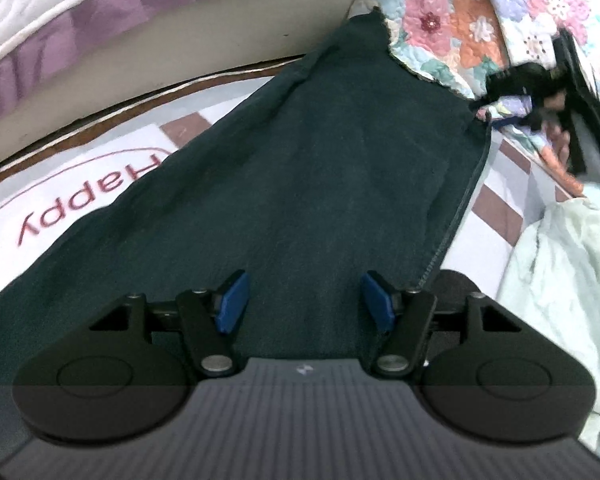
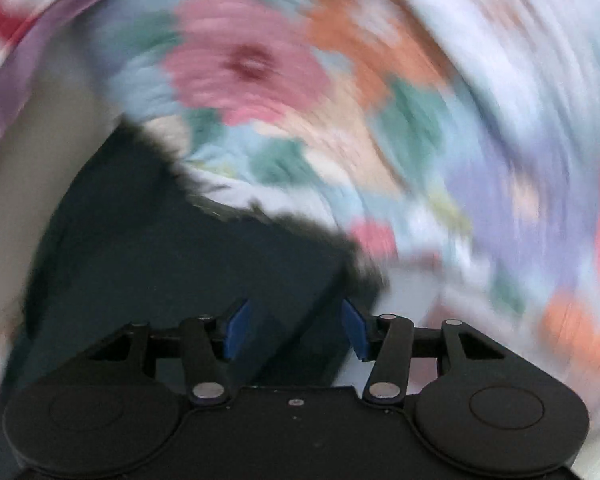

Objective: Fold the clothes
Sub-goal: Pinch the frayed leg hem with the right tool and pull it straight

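A dark teal garment (image 1: 300, 184) lies spread flat on a printed bed sheet (image 1: 80, 184), running from my left gripper toward the far floral quilt. My left gripper (image 1: 304, 300) is open just above the garment's near end, its blue pads (image 1: 232, 300) apart and empty. My right gripper shows in the left wrist view (image 1: 540, 92) at the garment's far right corner, blurred. In the right wrist view my right gripper (image 2: 296, 328) is open over the same dark garment (image 2: 172, 264), with the cloth's edge between the blue pads (image 2: 354, 328). That view is motion-blurred.
A floral quilt (image 1: 452, 16) lies bunched beyond the garment and fills the right wrist view (image 2: 340, 92). A pale mint garment (image 1: 560, 264) lies crumpled at the right. A purple and white cover (image 1: 60, 20) hangs at the back left above a beige wall.
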`<state>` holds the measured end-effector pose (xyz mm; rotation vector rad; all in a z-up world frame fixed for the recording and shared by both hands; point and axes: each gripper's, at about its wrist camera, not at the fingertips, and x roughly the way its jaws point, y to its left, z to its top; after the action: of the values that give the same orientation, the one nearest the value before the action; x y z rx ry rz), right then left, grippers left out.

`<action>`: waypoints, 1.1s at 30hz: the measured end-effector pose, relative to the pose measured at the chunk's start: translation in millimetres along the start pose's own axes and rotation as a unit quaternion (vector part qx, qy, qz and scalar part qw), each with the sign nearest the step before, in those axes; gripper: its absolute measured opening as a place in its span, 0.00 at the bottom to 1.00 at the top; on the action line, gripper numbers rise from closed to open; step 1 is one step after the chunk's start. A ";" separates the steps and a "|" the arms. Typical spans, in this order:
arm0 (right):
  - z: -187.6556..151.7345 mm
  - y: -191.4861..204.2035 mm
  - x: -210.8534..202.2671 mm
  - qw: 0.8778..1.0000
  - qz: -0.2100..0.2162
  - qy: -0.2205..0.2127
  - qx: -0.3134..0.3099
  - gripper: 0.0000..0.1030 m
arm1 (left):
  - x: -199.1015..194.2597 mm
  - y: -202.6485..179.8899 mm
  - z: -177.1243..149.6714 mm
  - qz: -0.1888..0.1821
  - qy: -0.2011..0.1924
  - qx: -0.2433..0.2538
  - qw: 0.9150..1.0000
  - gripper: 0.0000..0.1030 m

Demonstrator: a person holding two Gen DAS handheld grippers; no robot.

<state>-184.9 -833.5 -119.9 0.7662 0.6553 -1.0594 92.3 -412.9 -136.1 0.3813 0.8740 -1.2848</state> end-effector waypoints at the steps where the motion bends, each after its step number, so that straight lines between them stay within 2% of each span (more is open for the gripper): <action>1: -8.8 -14.1 0.9 0.999 0.020 0.002 0.044 0.46 | -3.4 1.7 -2.1 0.007 -0.008 0.004 1.000 0.61; 3: -31.9 -22.1 0.2 0.997 0.025 -0.017 0.066 0.46 | -7.5 5.3 -5.1 0.014 -0.014 0.000 1.000 0.61; 6: -55.8 -11.9 -7.4 0.998 0.040 -0.039 -0.002 0.46 | -12.0 10.9 -8.7 0.021 -0.016 -0.014 1.000 0.58; 9: -58.1 6.1 -16.5 0.993 0.051 -0.068 -0.081 0.46 | -21.4 1.1 -17.9 0.029 -0.011 -0.010 0.999 0.57; 11: -49.4 11.1 -9.8 0.994 0.060 -0.050 -0.069 0.46 | -21.7 -4.6 -23.1 0.034 -0.007 0.008 0.999 0.51; 13: -51.4 10.4 -5.9 0.996 0.067 -0.038 -0.044 0.40 | -15.5 -6.1 -23.6 0.039 -0.001 0.021 0.999 0.50; 17: -55.5 9.1 1.9 0.997 0.081 -0.013 0.006 0.41 | -10.9 -2.5 -14.8 0.021 0.000 -0.020 1.000 0.50; 22: -60.6 7.4 11.7 0.993 0.098 0.017 0.069 0.45 | -7.6 -5.9 -13.5 0.032 0.007 -0.004 0.999 0.50; 27: -58.4 1.9 17.8 0.984 0.114 -0.011 0.140 0.45 | -14.2 4.9 -17.6 0.031 0.006 -0.009 0.999 0.52; 31: -35.0 16.3 27.0 0.983 0.101 0.016 0.152 0.45 | -19.9 14.1 -21.4 0.030 0.005 -0.014 0.999 0.51; 32: -32.3 20.9 29.7 0.985 0.094 0.020 0.146 0.34 | -21.4 16.4 -22.4 0.029 0.004 -0.015 0.999 0.51; 33: -29.8 28.7 25.5 0.990 0.086 0.010 0.111 0.02 | -22.8 18.8 -23.3 0.029 0.004 -0.017 0.999 0.51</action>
<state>-152.5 -814.1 -150.5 1.0090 0.4831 -0.9774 101.0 -376.4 -137.9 0.3828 0.8844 -1.2150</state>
